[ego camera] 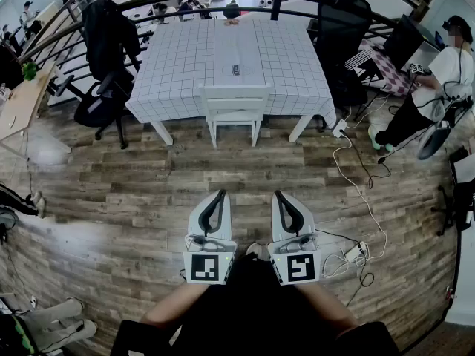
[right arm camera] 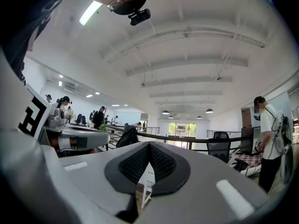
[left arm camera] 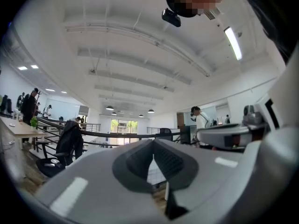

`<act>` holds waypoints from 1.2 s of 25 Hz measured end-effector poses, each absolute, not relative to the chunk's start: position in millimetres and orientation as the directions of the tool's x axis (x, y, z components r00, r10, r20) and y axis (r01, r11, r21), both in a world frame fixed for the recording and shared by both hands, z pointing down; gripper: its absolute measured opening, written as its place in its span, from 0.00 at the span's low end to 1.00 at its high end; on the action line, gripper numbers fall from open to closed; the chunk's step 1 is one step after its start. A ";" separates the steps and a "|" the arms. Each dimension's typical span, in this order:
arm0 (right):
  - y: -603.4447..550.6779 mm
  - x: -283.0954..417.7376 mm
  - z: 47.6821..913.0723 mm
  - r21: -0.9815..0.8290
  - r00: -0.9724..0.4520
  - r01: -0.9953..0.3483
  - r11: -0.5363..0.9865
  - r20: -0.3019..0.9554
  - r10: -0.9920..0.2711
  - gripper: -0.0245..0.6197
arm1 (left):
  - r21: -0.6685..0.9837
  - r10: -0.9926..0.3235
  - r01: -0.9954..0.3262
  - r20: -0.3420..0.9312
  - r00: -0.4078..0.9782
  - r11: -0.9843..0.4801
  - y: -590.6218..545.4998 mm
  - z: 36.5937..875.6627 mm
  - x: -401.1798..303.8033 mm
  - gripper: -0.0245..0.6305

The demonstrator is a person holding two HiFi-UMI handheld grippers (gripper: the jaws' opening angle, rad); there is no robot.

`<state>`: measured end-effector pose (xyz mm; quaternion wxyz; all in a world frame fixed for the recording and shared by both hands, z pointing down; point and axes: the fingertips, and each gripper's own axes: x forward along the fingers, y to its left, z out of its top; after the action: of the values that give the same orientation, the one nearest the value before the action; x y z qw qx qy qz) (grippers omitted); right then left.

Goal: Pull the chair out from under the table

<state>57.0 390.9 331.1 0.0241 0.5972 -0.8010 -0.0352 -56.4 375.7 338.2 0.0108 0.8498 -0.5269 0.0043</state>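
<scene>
White wooden chair (ego camera: 236,111) is not pulled out yet: its seat is tucked under the table with the white checked cloth (ego camera: 178,65), well ahead of both pairs of fingertips and midway between them. The left gripper (ego camera: 220,194) has its jaws pressed together on nothing, and the right gripper (ego camera: 280,194) is the same. I judge the whole task is left: approach, grasp, pull.
</scene>
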 end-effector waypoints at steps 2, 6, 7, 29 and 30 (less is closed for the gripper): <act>395.0 66.3 332.2 0.096 -0.285 -0.954 0.283 0.001 -0.959 0.03 | 0.000 -0.903 -0.903 0.012 0.429 -0.429 374.9 336.7 -54.9 0.05; 403.3 90.3 332.9 0.050 -0.259 -0.965 0.258 -0.014 -0.966 0.03 | -0.027 -0.916 -0.916 -0.005 0.401 -0.401 377.0 334.5 -50.6 0.05; 405.5 98.2 332.4 0.042 -0.246 -0.969 0.245 -0.022 -0.969 0.03 | -0.034 -0.921 -0.921 -0.014 0.389 -0.388 377.5 333.5 -50.6 0.05; 390.1 155.4 365.8 0.069 -0.216 -0.974 0.215 -0.013 -0.976 0.03 | -0.049 -0.902 -0.901 0.046 0.429 -0.431 344.9 378.0 6.9 0.05; 383.6 149.8 365.6 0.088 -0.228 -0.970 0.226 -0.009 -0.974 0.03 | -0.035 -0.892 -0.892 0.054 0.450 -0.452 336.8 381.9 10.8 0.05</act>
<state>149.8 383.6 365.6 0.0239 0.6209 -0.7827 -0.0372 10.8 336.8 381.9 -0.0007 0.8513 -0.5236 0.0321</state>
